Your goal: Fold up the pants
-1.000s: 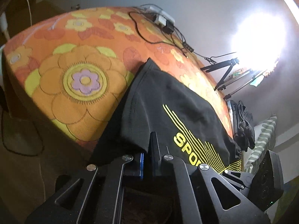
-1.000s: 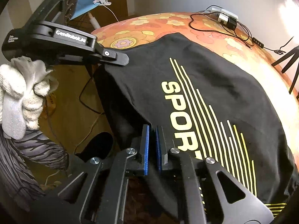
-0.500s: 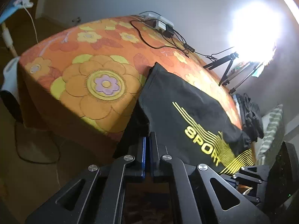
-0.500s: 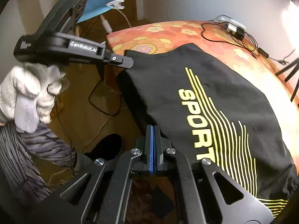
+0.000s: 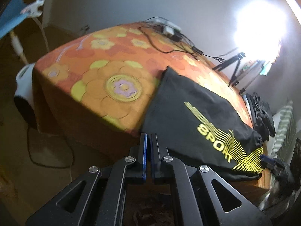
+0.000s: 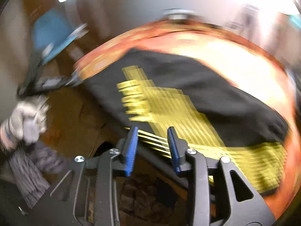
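Black pants (image 5: 197, 109) with a yellow SPORT print lie over the near edge of a bed with an orange flowered cover (image 5: 105, 71). My left gripper (image 5: 148, 137) is shut at the pants' left corner, and the cloth edge runs right up to its tips. The right wrist view is blurred by motion. There the pants (image 6: 188, 86) fill the middle, and my right gripper (image 6: 152, 129) is opening, its blue pads apart and not pressing on the yellow-striped hem that shows between them. A gloved hand (image 6: 28, 116) holds the left gripper (image 6: 69, 81) at the pants' corner.
Cables and a power strip (image 5: 169, 30) lie on the bed's far side. A tripod (image 5: 235, 67) and a glaring lamp (image 5: 259, 22) stand at the right, near a dark clothes pile (image 5: 261, 113). The wooden floor (image 5: 47, 150) with a loose cable is at the left.
My right gripper was shut half a second ago. It has swung fast to the right along the pants' near edge and its jaws have parted. My left gripper stays shut at the corner.
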`<state>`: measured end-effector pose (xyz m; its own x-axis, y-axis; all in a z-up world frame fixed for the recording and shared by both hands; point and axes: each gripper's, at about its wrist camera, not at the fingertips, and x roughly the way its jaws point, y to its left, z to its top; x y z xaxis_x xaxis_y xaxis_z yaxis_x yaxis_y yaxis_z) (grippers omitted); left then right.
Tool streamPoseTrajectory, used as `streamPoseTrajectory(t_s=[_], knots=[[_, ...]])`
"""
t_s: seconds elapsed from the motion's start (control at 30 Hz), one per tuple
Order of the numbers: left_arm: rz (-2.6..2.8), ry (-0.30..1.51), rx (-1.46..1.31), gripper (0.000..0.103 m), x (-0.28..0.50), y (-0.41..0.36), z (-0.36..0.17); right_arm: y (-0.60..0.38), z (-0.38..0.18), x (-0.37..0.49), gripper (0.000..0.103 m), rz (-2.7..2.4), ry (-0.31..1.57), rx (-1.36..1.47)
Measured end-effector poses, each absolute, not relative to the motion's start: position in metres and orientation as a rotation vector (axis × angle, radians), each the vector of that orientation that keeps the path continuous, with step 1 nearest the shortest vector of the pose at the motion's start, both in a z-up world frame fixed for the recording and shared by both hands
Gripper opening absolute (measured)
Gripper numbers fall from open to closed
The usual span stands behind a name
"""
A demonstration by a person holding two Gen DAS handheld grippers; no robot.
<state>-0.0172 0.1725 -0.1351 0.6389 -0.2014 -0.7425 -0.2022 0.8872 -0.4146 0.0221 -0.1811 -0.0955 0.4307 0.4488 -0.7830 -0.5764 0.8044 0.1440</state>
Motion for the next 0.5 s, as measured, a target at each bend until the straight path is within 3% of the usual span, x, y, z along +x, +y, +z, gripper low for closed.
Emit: streamPoseTrajectory(t_s=[0.17,0.27,0.5], knots=[[-0.152,0.910,-0.362,0.013,-0.001,0.120,-0.117,-0.299,-0.091,0.036,0.037,0.356,0.962,0.073],[-0.258,0.930,-0.280,0.028,0.007,0.083,-0.110,-0.337,-0.101,0.037,0.040,0.253,0.989,0.127],[-0.460,0.973,-0.113,0.028,0.023,0.006,-0.108,-0.371,-0.129,0.047,0.040,0.228,1.061,0.217]])
